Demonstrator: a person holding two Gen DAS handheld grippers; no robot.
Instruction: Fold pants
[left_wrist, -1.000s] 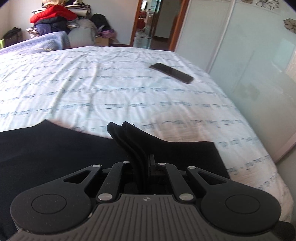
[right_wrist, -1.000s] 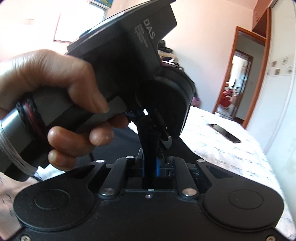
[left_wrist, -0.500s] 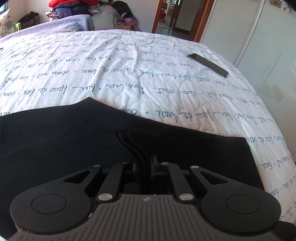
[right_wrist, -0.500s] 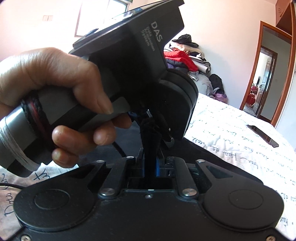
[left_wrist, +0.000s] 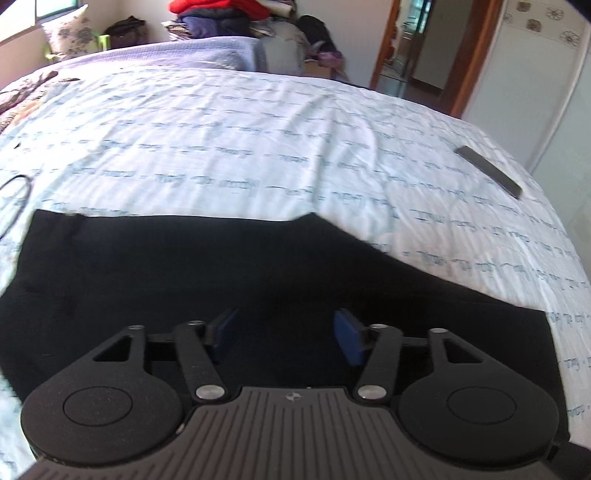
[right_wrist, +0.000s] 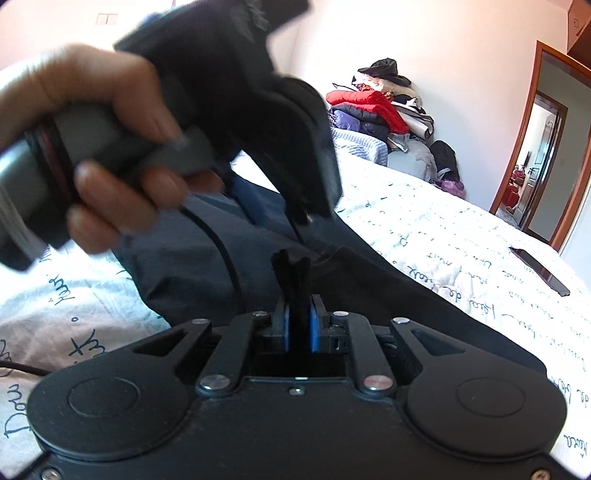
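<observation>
Pants: pants (left_wrist: 229, 273) lie flat across the bed's (left_wrist: 258, 147) near edge, apparently laid down after a fold.
Left tongs: left tongs (left_wrist: 284, 334) spread wide, empty, above the cloth.
Right tongs: right tongs (right_wrist: 298, 325) pinch a fabric ridge, probably anchoring that end.

left gripper (left_wrist: 284, 338) jaws apart, empty | black pants (left_wrist: 221, 266) flat on bed (left_wrist: 258, 140) | phone (left_wrist: 488, 172) far right
</observation>
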